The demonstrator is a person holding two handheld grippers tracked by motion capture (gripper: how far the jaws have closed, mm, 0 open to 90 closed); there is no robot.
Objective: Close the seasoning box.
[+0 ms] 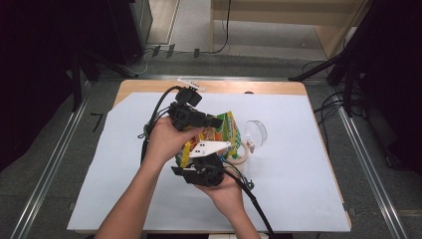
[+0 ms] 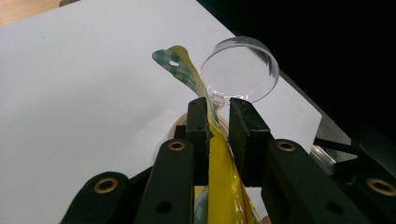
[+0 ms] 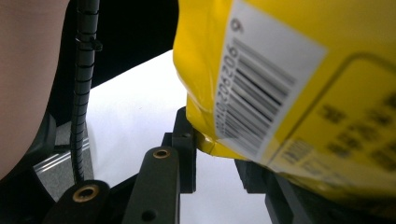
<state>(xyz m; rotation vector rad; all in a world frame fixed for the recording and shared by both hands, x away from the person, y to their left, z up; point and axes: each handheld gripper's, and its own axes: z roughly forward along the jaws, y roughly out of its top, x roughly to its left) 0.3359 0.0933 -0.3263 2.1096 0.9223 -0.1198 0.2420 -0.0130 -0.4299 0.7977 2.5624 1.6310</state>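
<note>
Both tongs clamp yellow snack bag above tabletop: left tongs on top seal, right tongs on bottom corner. Risk: uneven pull rips seal wide, contents spill; clear dish just beyond left tongs gets knocked.

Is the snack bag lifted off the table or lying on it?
Lifted: the bag hangs between both claws, left claw pinching its top seam.

Lab-like recording space, wooden table covered with a white sheet, metal floor rails on both sides, black stand legs, cables across grey carpet.
</note>
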